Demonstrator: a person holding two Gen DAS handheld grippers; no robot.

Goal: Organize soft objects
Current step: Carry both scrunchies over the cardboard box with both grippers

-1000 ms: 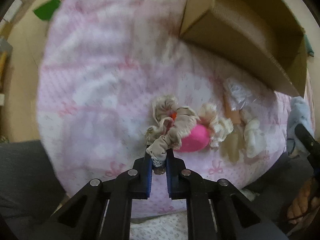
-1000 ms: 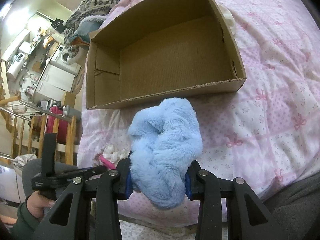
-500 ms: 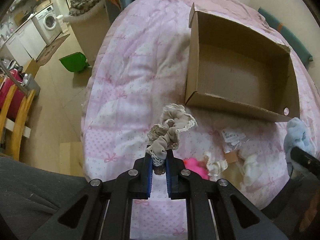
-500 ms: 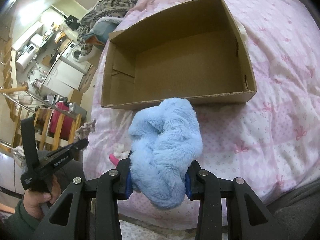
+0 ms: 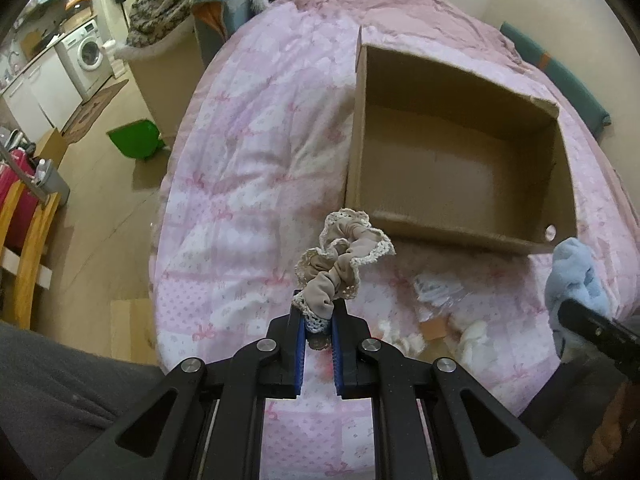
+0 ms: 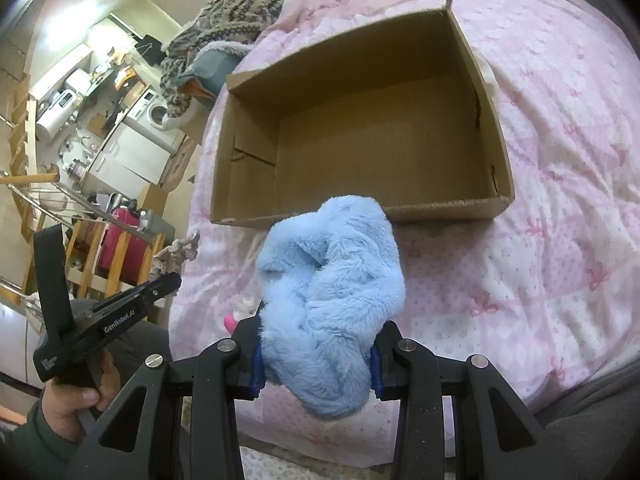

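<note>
My left gripper (image 5: 318,330) is shut on a beige lace-edged scrunchie (image 5: 342,264) and holds it in the air before the near wall of an empty cardboard box (image 5: 452,236) on the pink bed. My right gripper (image 6: 316,354) is shut on a fluffy light-blue scrunchie (image 6: 332,292), held before the same box (image 6: 432,210). The blue scrunchie also shows at the right edge of the left wrist view (image 5: 574,280). The left gripper shows at the left of the right wrist view (image 6: 132,300).
Small white soft pieces (image 5: 472,330), a clear packet (image 5: 438,290) and a bit of pink (image 6: 231,323) lie on the pink quilt (image 5: 248,184) near its front edge. The floor with a green bin (image 5: 136,142) drops off to the left. A knitted pile (image 6: 228,16) lies beyond the box.
My left gripper has lifted the beige scrunchie off the pile of soft pieces and risen. Both grippers now look further over the box; the right gripper has moved slightly toward it.
</note>
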